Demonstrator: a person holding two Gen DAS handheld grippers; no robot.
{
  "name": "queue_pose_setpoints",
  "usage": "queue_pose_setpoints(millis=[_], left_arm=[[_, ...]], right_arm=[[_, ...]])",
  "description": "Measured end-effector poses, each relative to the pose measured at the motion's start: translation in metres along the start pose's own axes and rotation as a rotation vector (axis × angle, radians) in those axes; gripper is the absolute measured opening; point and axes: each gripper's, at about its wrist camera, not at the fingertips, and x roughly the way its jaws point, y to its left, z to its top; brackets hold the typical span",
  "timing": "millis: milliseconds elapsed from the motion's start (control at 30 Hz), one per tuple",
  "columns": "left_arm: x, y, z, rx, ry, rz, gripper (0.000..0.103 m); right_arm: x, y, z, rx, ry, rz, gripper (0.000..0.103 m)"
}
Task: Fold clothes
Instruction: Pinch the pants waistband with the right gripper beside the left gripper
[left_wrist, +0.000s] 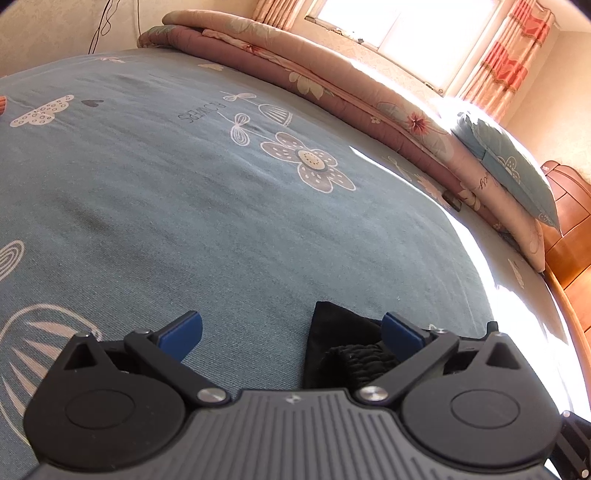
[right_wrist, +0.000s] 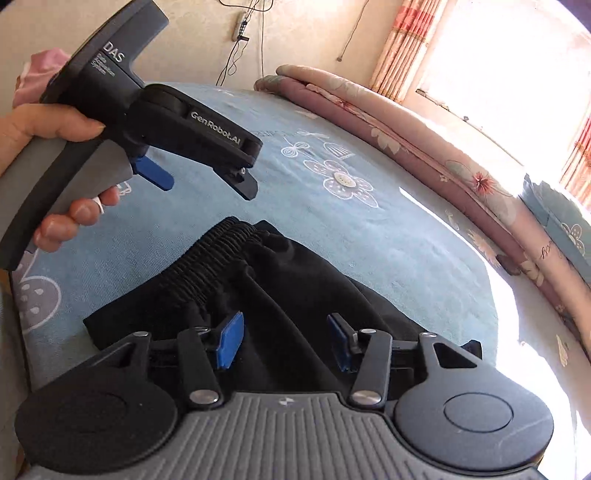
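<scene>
Bed sheet (left_wrist: 155, 206) ahead of both hand-held grippers lies open and flat; folded quilt (left_wrist: 332, 74) and pillow (left_wrist: 517, 162) line its far edge. Left hand-held gripper (left_wrist: 291, 328) gapes wide, nothing gripped, black shorts (right_wrist: 258, 280) at its right finger. Right hand-held gripper (right_wrist: 286, 338) half open above the shorts, pads clear of the cloth.

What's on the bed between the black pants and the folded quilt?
Nothing: in the right wrist view only bare blue sheet separates the black pants from the folded quilt.

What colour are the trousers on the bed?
Black trousers, seen best from the right wrist view.
</scene>
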Motion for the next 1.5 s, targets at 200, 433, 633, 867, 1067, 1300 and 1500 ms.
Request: queue_pose_setpoints(millis=[200,433,633,867,1067,1300,1500], left_arm=[[0.001,0.001,0.000,-0.004,0.001,0.006,0.102],[0.003,-0.002,-0.002,0.009,0.009,0.003,0.102],[0.002,-0.001,-0.001,0.002,0.005,0.010,0.102],[0.002,-0.001,-0.002,0.004,0.007,0.006,0.102],[0.002,-0.003,-0.003,0.011,0.011,0.005,0.102],[0.005,-0.005,-0.003,0.023,0.018,0.005,0.102],[0.005,-0.014,-0.005,0.052,0.032,-0.035,0.102]], right_arm=[[0.013,0.004,-0.010,0.036,0.008,0.092,0.002],[-0.001,0.022,-0.013,0.015,-0.005,0.151,0.001],[-0.019,0.033,-0.008,-0.011,-0.055,0.171,0.011],[-0.011,0.024,-0.005,0.060,-0.046,0.247,0.033],[-0.001,0.041,-0.011,-0.032,0.000,0.197,0.010],[-0.016,0.047,0.002,-0.044,-0.061,0.157,0.009],[-0.008,0.075,-0.018,-0.143,0.001,0.149,0.032]])
